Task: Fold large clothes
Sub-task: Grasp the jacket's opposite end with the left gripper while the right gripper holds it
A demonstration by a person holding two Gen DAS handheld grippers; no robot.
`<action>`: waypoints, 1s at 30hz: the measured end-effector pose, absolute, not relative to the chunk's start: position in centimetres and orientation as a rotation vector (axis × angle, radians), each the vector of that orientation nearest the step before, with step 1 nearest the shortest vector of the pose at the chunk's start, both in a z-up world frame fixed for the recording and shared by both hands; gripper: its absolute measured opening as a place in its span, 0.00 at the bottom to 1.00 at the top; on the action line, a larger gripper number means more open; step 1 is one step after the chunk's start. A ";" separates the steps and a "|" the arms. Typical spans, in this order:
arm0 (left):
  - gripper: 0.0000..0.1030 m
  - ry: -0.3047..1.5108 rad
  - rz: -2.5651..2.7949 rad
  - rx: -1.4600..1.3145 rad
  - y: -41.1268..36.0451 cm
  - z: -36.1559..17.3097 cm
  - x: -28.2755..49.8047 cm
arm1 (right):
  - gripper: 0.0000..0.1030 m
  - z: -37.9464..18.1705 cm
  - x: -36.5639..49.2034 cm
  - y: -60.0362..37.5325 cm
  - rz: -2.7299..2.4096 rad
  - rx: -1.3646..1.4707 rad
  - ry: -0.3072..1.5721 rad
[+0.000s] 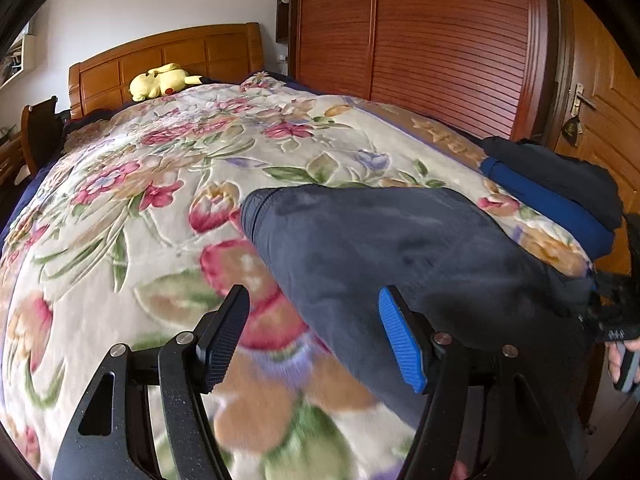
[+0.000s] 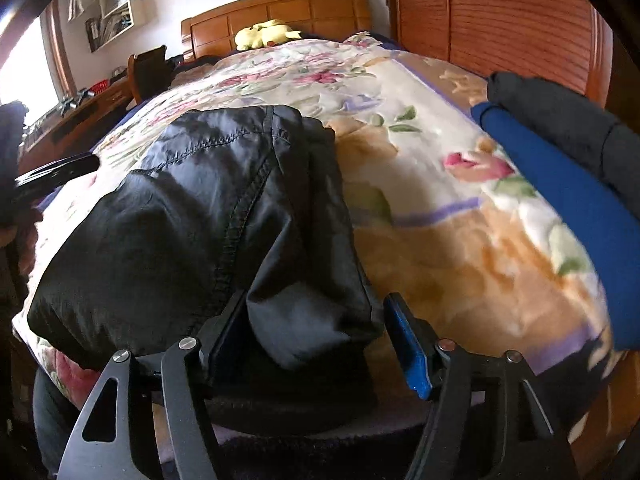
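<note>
A dark navy garment [image 1: 384,248] lies on the floral bedspread [image 1: 168,168], stretching from mid-bed toward the near right edge. My left gripper [image 1: 316,336] is open just above the bed, its jaws astride the garment's near left edge, holding nothing. In the right wrist view the same garment [image 2: 208,208] looks black and shiny, with stitched seams. My right gripper [image 2: 316,344] is open, with a bunched fold of the garment lying between its jaws, not clamped. The left gripper's dark frame [image 2: 56,174] shows at the left edge.
A stack of folded clothes, dark grey [image 1: 556,176] on blue [image 1: 552,204], sits at the bed's right edge; it also shows in the right wrist view [image 2: 568,192]. A yellow plush toy [image 1: 160,80] lies by the wooden headboard. A wooden wardrobe [image 1: 440,40] and door stand right.
</note>
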State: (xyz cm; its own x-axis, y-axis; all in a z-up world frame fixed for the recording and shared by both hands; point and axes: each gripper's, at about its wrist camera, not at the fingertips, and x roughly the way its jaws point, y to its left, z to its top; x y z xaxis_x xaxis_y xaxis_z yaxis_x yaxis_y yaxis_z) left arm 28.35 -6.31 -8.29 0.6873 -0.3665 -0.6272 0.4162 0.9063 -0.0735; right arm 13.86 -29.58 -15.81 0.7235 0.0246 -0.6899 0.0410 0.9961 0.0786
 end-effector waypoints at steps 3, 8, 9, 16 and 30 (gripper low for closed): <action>0.66 0.709 -0.431 0.085 -6.9 -9.1 30.8 | 0.67 -16.1 14.2 -29.7 0.000 0.092 0.768; 0.66 0.750 -0.403 0.111 -7.7 -10.6 34.6 | 0.67 -16.4 14.4 -29.8 0.008 0.084 0.776; 0.66 0.762 -0.402 0.113 -7.8 -11.0 35.4 | 0.67 -16.5 14.4 -29.8 0.008 0.083 0.776; 0.73 0.805 -0.392 0.086 -8.1 -12.8 39.1 | 0.67 -17.3 14.5 -30.1 0.018 0.130 0.773; 0.73 0.842 -0.392 0.092 -8.9 -13.9 40.4 | 0.67 -18.2 15.2 -30.4 0.032 0.220 0.783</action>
